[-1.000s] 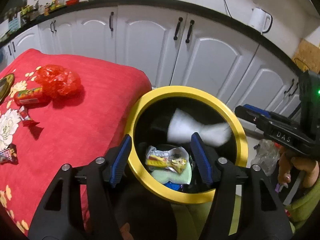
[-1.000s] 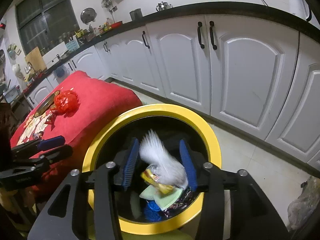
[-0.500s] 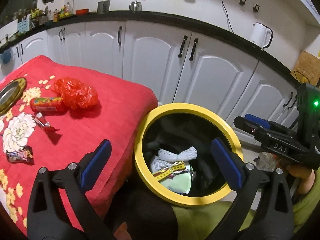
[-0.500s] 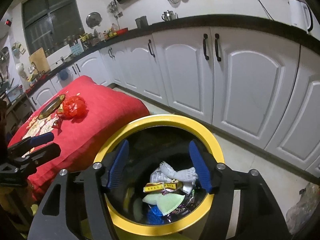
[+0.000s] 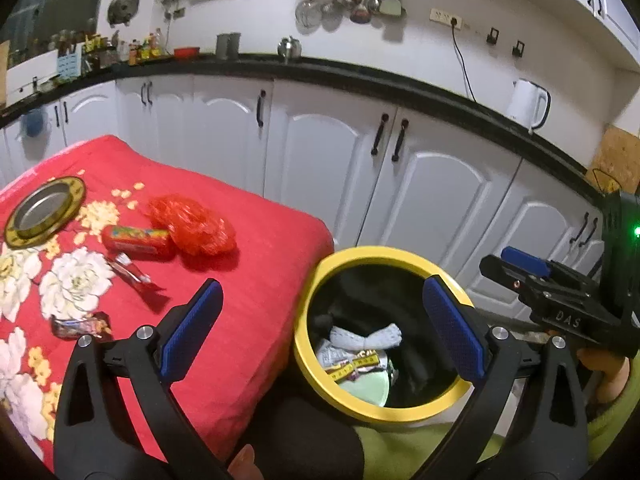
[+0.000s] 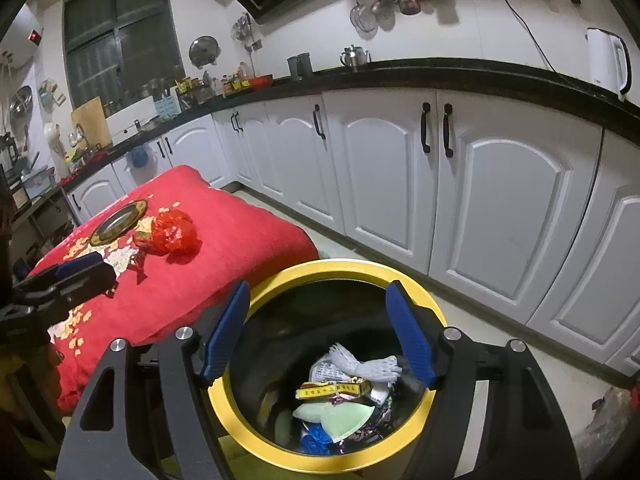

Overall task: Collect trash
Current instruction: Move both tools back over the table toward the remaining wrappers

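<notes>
A yellow-rimmed bin (image 5: pixel 384 410) stands beside the red-clothed table. Inside it lie a white tissue (image 6: pixel 360 364), a yellow wrapper (image 6: pixel 328 390) and other scraps. My left gripper (image 5: pixel 320 300) hovers above the bin's near left edge, wide open and empty. My right gripper (image 6: pixel 318 300) hangs over the bin mouth, its jaws opening with nothing between them. On the table lie a crumpled red plastic bag (image 5: pixel 192 226), a red packet (image 5: pixel 136 240), a small torn wrapper (image 5: pixel 132 274) and a dark candy wrapper (image 5: pixel 80 326).
A gold-rimmed metal plate (image 5: pixel 44 212) sits at the table's far left. White cabinets (image 6: pixel 500 208) under a black counter run behind the bin. A kettle (image 5: pixel 528 104) stands on the counter. A clear bag (image 6: pixel 608 420) lies on the floor at right.
The white tissue dropped from between the right fingers into the bin. Both grippers' jaws spread wider, and both rose and drew back from the bin.
</notes>
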`<action>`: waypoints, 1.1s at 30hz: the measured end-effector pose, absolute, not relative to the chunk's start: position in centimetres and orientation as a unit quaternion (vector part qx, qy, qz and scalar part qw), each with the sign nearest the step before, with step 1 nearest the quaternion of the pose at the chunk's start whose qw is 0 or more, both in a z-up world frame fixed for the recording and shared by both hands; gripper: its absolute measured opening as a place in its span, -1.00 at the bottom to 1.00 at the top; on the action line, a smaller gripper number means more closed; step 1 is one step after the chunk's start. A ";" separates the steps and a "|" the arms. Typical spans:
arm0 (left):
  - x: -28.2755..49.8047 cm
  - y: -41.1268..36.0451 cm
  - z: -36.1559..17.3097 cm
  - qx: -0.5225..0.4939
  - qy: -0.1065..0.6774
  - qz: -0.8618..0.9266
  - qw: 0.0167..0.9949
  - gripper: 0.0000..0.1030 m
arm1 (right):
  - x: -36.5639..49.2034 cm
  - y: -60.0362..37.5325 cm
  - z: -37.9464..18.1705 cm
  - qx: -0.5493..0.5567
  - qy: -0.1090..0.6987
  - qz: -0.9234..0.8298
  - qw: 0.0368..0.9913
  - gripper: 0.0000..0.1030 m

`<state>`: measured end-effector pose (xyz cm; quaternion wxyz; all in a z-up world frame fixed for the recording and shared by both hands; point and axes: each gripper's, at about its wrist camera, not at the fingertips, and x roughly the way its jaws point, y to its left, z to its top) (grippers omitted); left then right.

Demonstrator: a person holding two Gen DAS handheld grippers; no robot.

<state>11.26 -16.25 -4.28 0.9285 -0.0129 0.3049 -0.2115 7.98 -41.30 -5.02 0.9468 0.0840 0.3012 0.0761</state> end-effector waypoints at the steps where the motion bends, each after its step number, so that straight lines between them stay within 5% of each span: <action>1: 11.2 -15.9 -4.0 -0.015 0.300 -0.208 0.931 0.78 | 7.9 -41.1 -4.9 0.083 0.300 0.077 0.947 0.32; 33: 9.3 -5.2 -0.3 -0.080 0.231 -0.095 0.965 0.78 | 7.3 -32.7 -0.5 0.023 0.267 0.157 0.951 0.33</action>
